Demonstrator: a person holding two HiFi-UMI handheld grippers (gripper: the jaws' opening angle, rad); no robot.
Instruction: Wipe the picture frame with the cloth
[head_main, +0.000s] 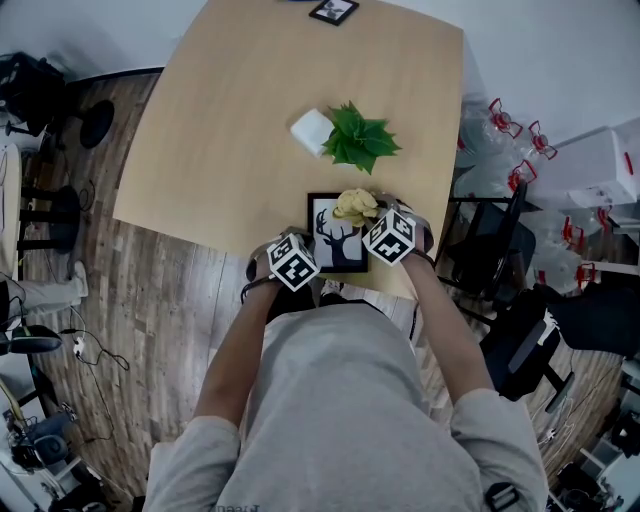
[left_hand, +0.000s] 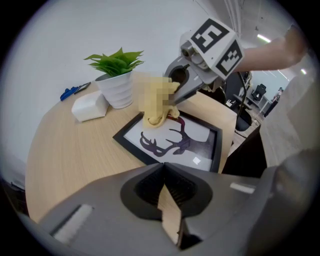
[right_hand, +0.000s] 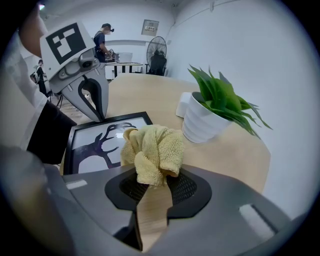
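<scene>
A black picture frame (head_main: 335, 262) with a deer silhouette lies flat at the near edge of the wooden table (head_main: 250, 120). My right gripper (head_main: 388, 235) is shut on a bunched yellow cloth (head_main: 356, 207), which rests on the frame's far right part. In the right gripper view the cloth (right_hand: 152, 150) bulges out of the gripper (right_hand: 152, 177), above the frame (right_hand: 95, 150). My left gripper (head_main: 292, 262) hovers by the frame's near left corner. Its jaws (left_hand: 163, 167) are closed on nothing, with the frame (left_hand: 195, 145) and cloth (left_hand: 156, 117) ahead of them.
A potted green plant (head_main: 358, 138) and a white box (head_main: 312, 131) stand just beyond the frame. A small second frame (head_main: 333, 10) lies at the table's far edge. A dark chair (head_main: 490, 240) stands to the right of the table.
</scene>
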